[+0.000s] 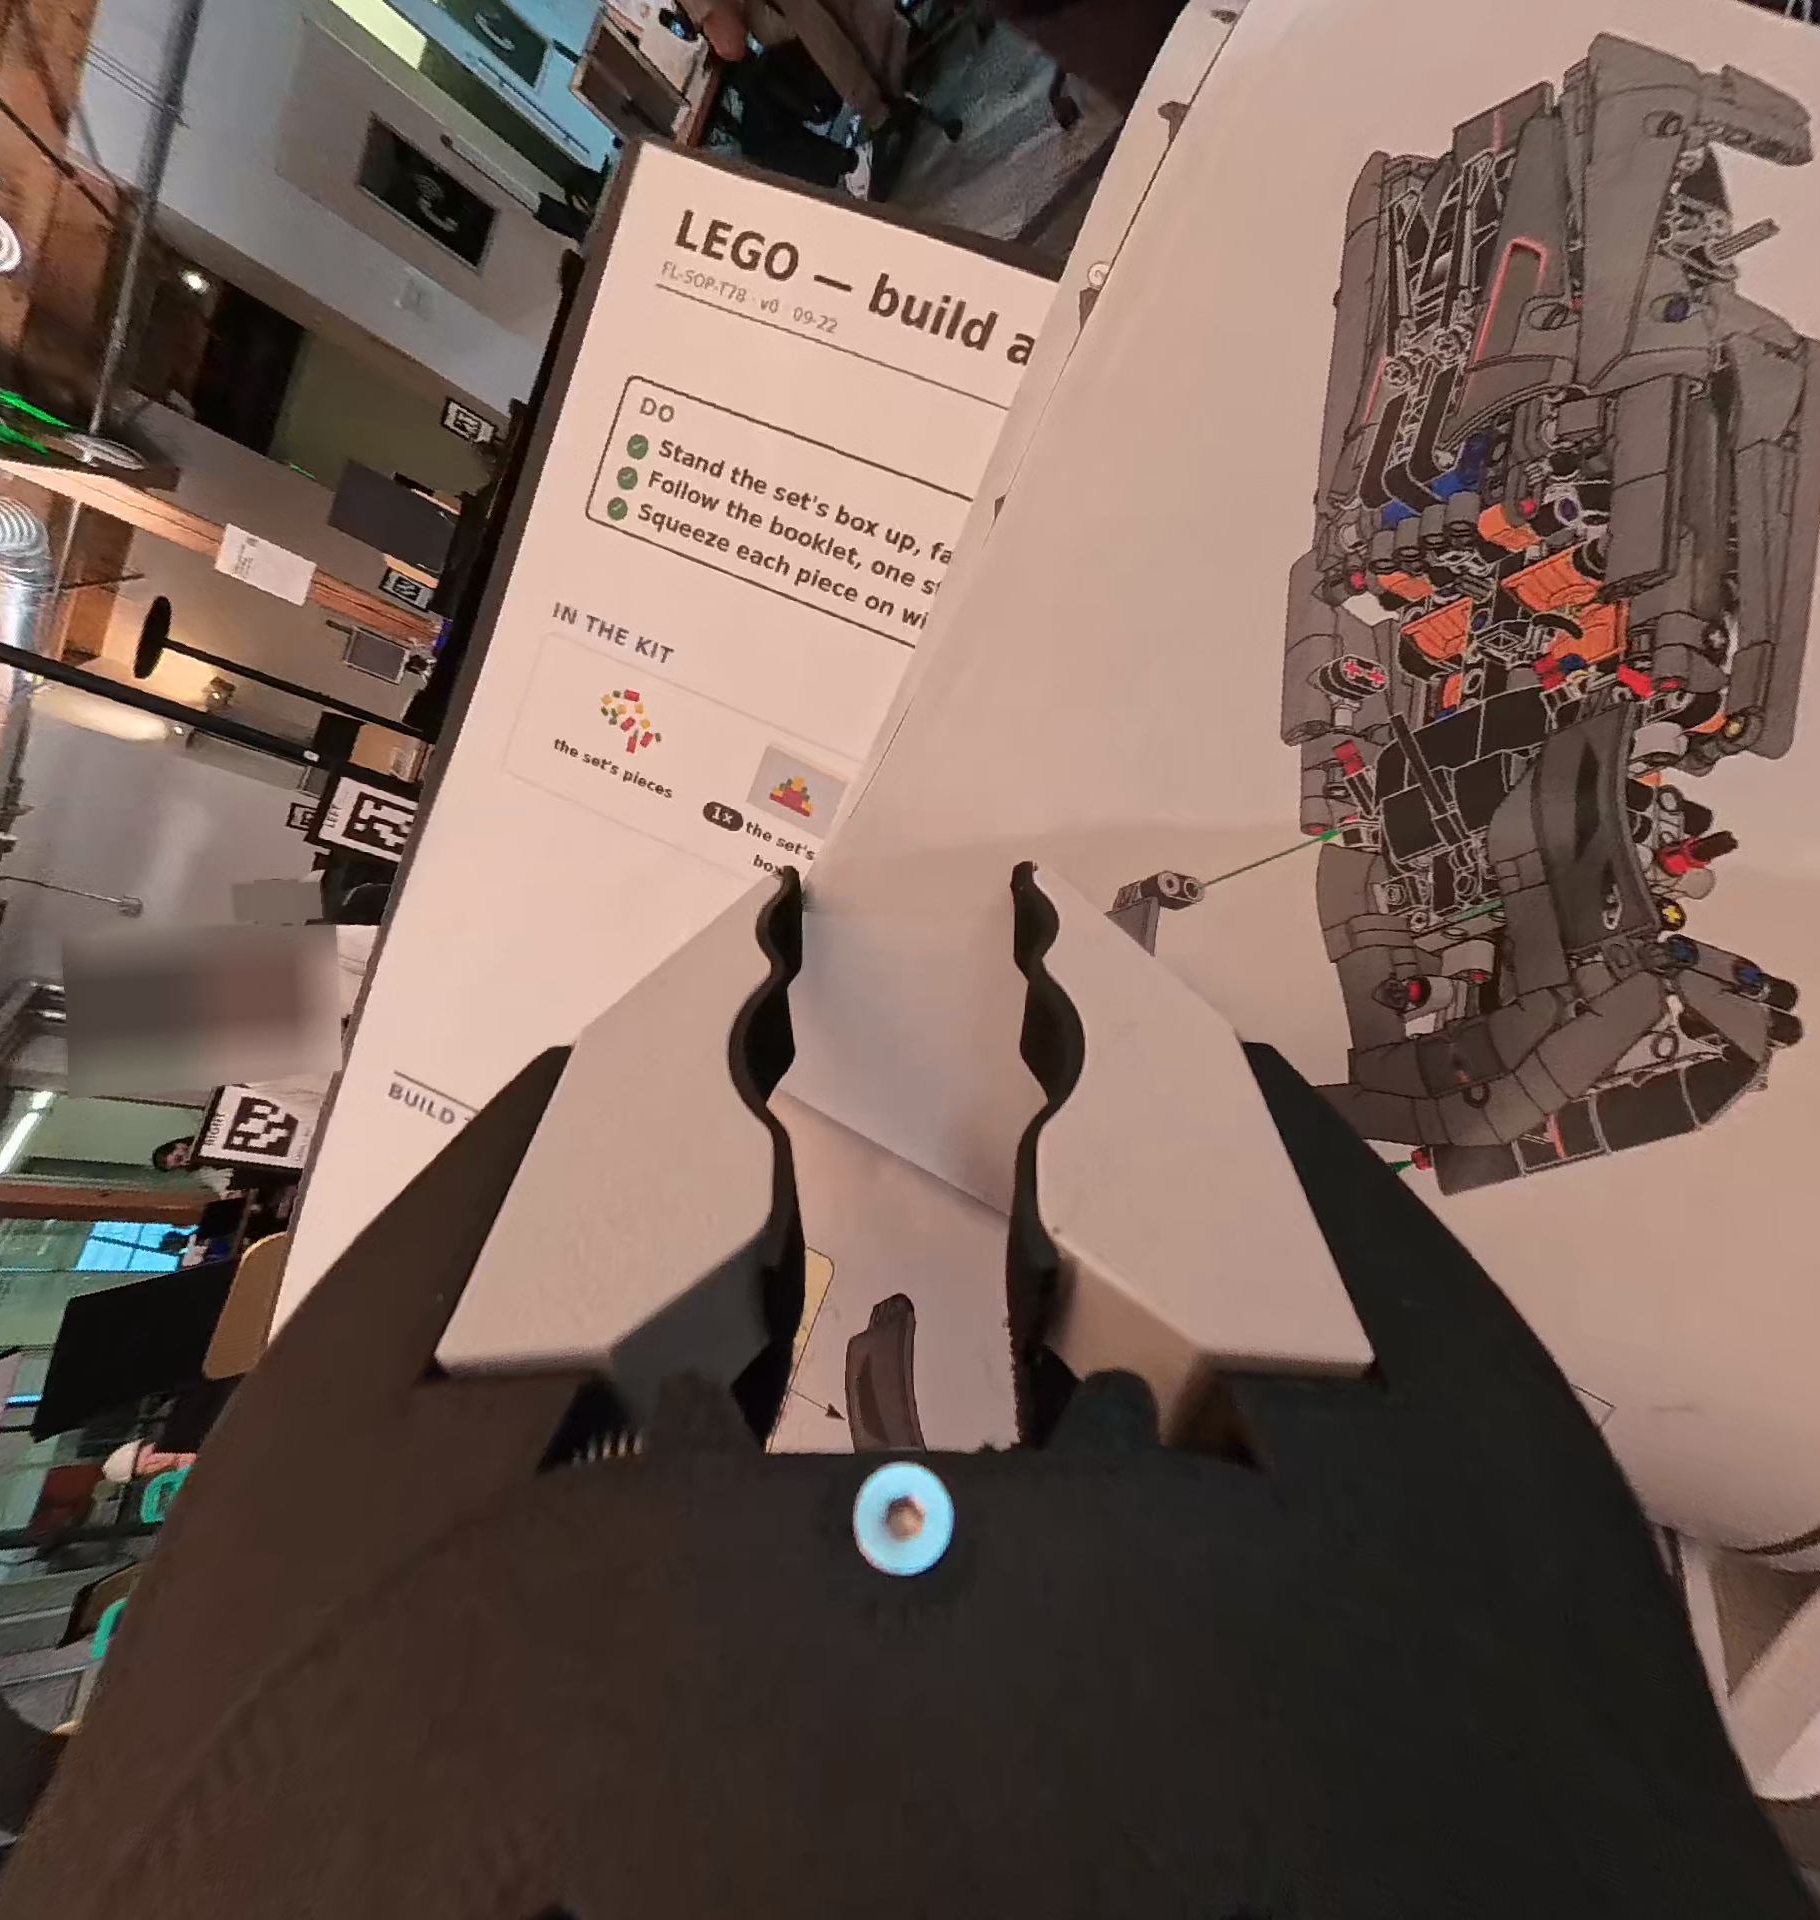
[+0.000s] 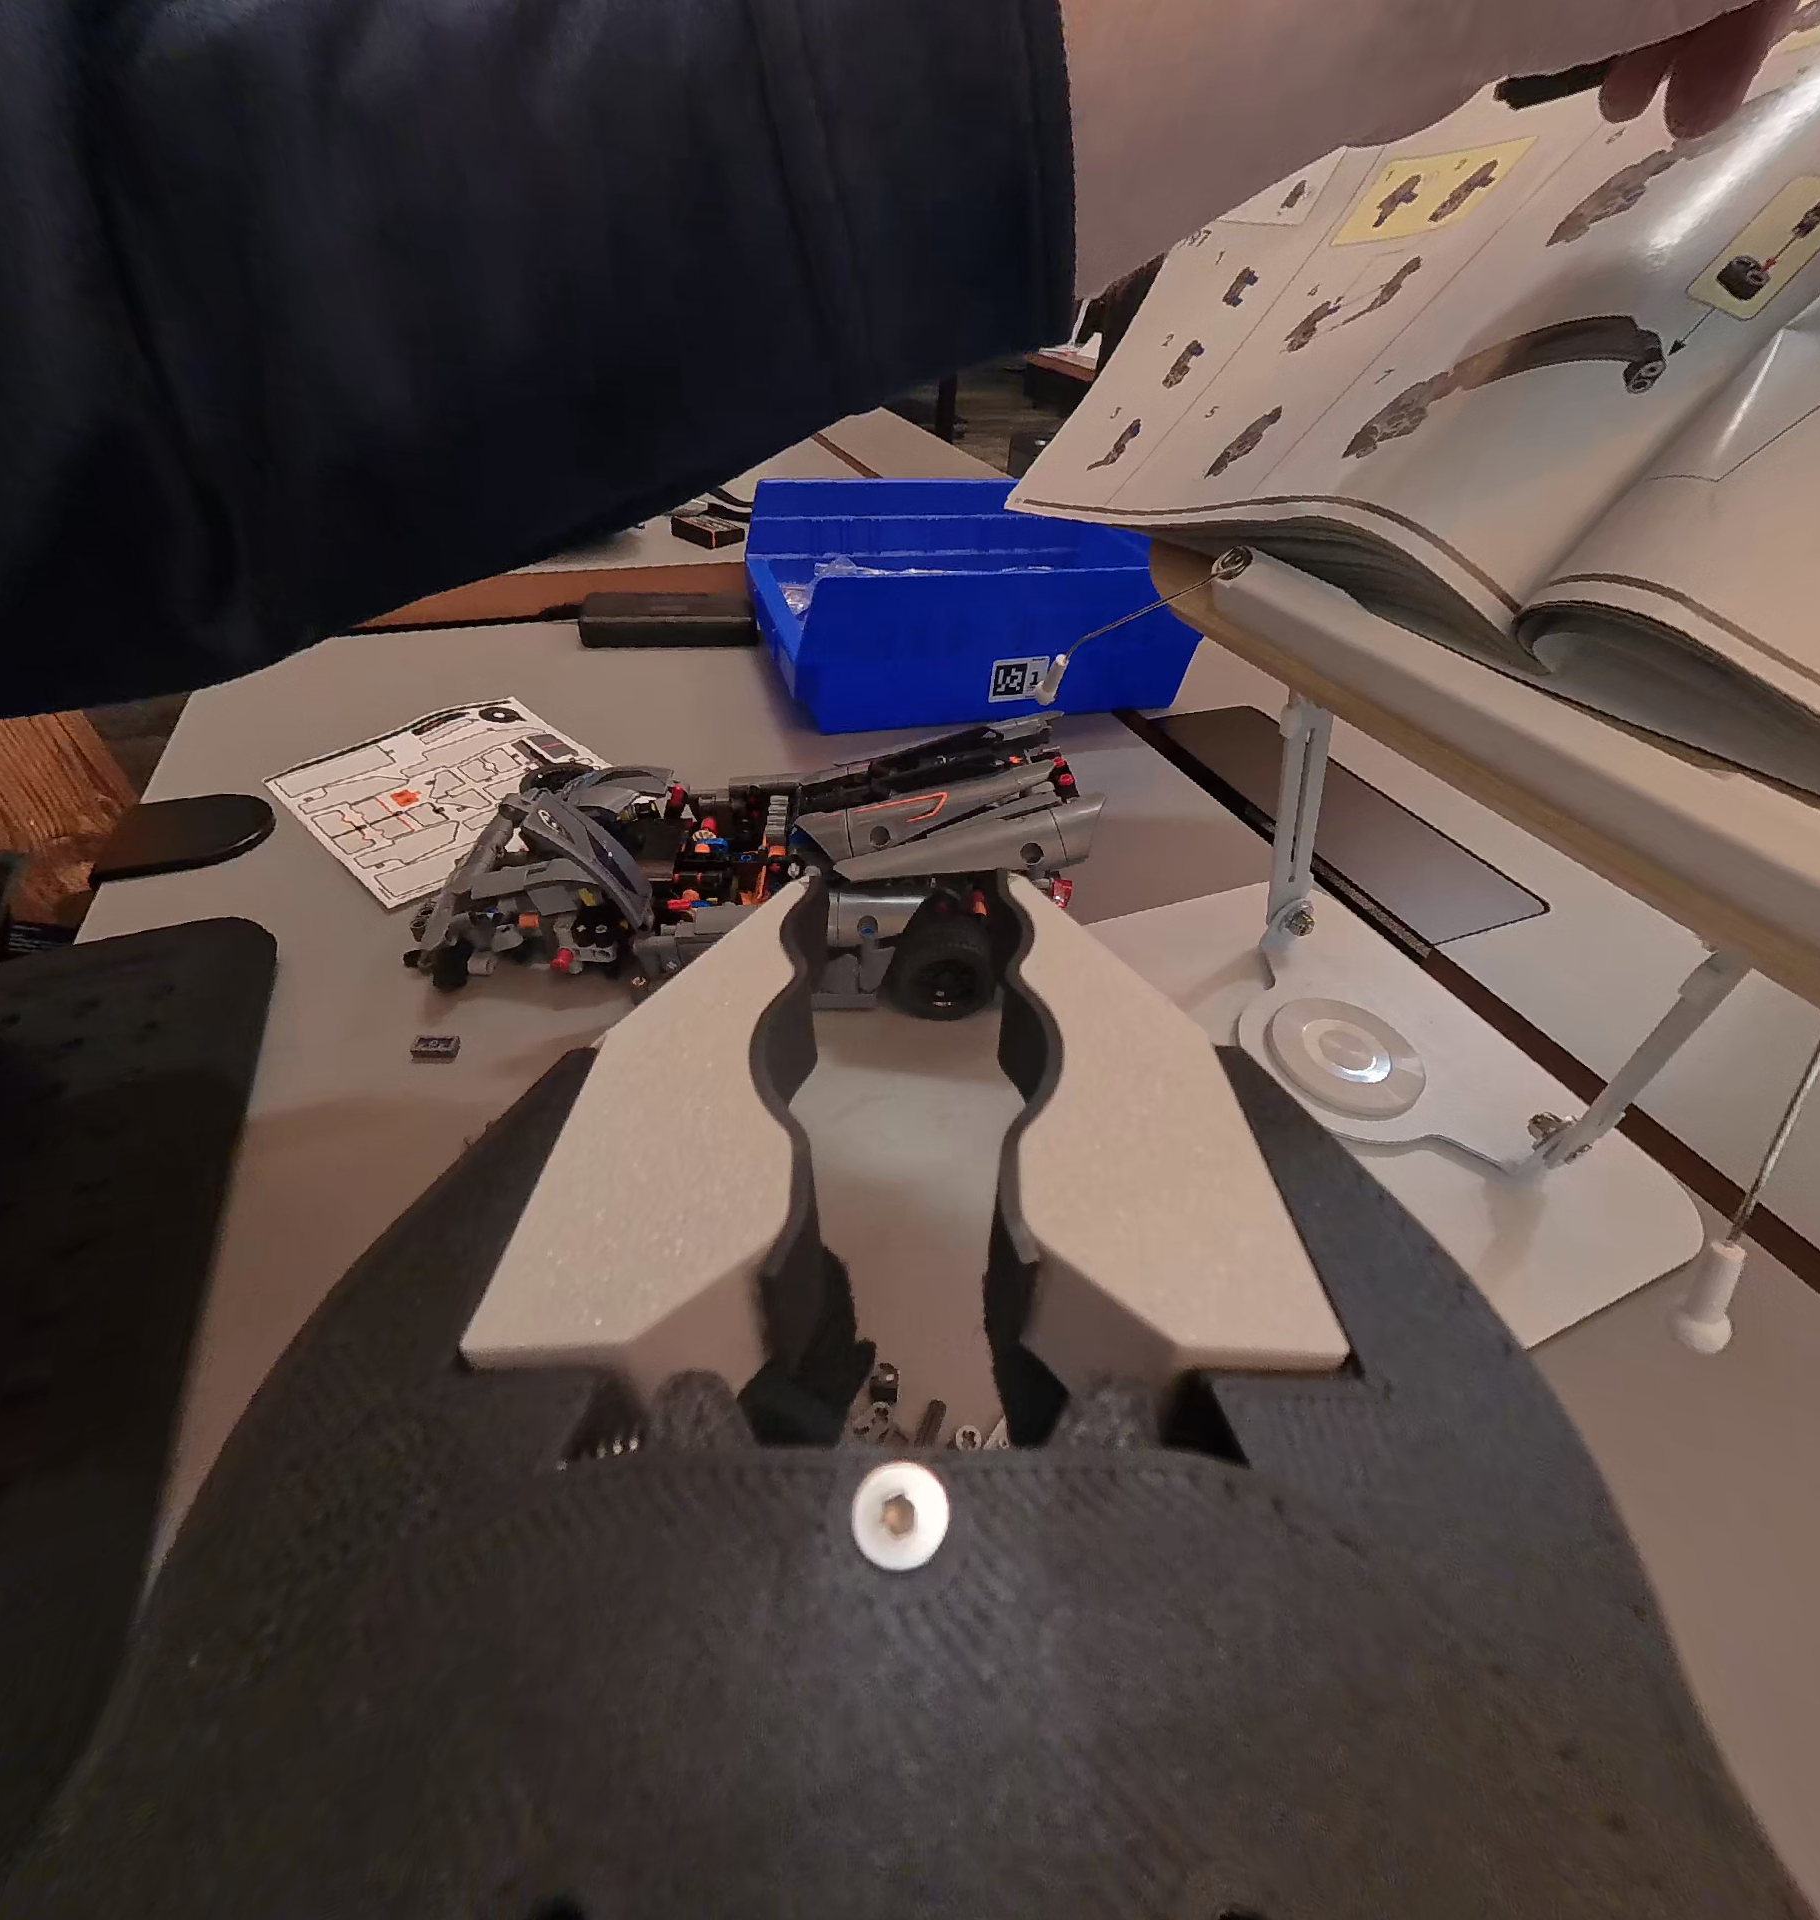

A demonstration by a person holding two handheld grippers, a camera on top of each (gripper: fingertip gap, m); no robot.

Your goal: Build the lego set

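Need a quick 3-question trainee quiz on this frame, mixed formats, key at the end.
1. True or false: the right gripper is shut on the partly built car.
2. Multiple choice: the instruction booklet rests on A) the table B) a raised white stand C) the blue bin.
3. Fill in: in the left wrist view, a lifted booklet page runs between the left gripper fingers, which stand ____.

Key: 1 false: its fingers are open and empty, the car lying on the table beyond them. 2 B. 3 open.
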